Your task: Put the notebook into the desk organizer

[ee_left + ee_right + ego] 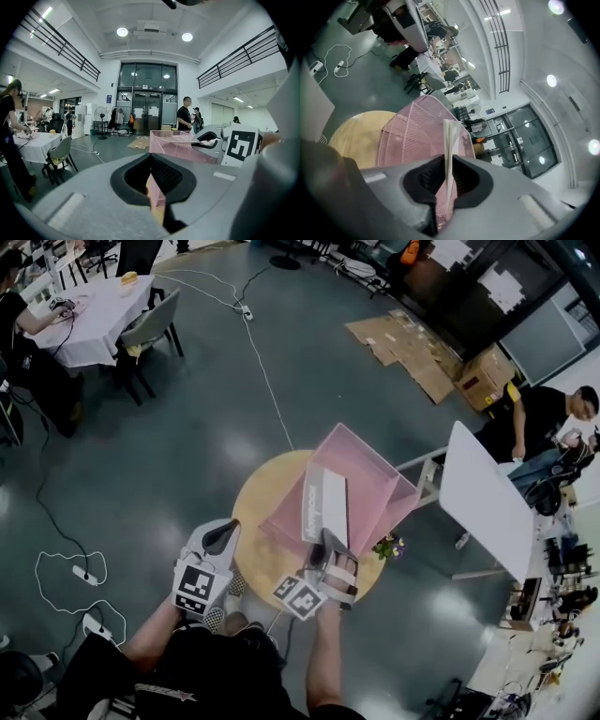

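Observation:
A white notebook stands on edge, leaning into the pink mesh desk organizer that sits on the round wooden table. My right gripper is shut on the notebook's near edge. In the right gripper view the notebook rises as a thin white slab from between the pads of the right gripper, with the organizer behind it. My left gripper hovers at the table's left edge, shut and empty. In the left gripper view the left gripper points toward the organizer.
A white tabletop stands just right of the organizer, and a small bunch of flowers lies at the table's right edge. Cables trail on the grey floor to the left. Cardboard and a cloth-covered table are farther off.

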`<state>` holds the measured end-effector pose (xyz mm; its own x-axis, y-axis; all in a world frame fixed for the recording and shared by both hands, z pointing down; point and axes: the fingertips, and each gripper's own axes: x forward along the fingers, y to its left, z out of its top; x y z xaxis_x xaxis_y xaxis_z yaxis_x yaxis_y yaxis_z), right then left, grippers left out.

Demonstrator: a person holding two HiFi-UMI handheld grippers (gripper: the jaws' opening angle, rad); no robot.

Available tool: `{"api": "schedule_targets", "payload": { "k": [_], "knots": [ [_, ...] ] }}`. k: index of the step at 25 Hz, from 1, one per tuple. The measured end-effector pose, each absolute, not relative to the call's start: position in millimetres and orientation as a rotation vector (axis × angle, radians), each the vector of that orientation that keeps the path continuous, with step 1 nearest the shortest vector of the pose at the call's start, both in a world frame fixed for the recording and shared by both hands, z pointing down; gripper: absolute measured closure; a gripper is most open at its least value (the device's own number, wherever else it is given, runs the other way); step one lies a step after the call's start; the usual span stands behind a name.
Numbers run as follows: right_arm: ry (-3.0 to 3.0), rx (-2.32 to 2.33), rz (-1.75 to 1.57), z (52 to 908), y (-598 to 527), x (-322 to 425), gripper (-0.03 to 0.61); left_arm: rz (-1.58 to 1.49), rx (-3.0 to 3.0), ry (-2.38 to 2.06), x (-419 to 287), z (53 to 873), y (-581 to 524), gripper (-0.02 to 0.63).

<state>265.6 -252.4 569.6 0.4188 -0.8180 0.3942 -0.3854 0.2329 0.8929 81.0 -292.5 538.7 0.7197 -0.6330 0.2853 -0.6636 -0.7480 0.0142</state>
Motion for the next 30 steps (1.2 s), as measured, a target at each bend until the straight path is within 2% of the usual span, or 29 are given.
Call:
{"api": "schedule_targets", "payload": {
  "k": [2,10,13,19,30],
  "knots": [
    [-1.186,1.334,-0.390,576.0,-252.2,265.2,0.529,0.416,2.793,-1.068,78.7,540.8,-294.4,0.603],
    [-1.219,1.320,-0.317,589.3,-253.0,266.4,0.499,0.435,2.780,-1.055,78.2,549.3,-297.1,0.603],
    [-1.262,1.341,-0.288,588.9,-254.2,266.2,0.471,0.443,2.773,-1.055,77.5,550.3,-298.4,0.603],
    [-1.314,1.339,-0.265,585.3,-255.4,267.0,0.370,0.453,2.763,-1.058,76.9,551.5,-299.0,0.603],
    [-1.365,1.302,-0.216,590.1,-251.3,260.1,0.301,0.459,2.769,-1.041,73.0,554.1,-292.4,0.603]
  ]
}}
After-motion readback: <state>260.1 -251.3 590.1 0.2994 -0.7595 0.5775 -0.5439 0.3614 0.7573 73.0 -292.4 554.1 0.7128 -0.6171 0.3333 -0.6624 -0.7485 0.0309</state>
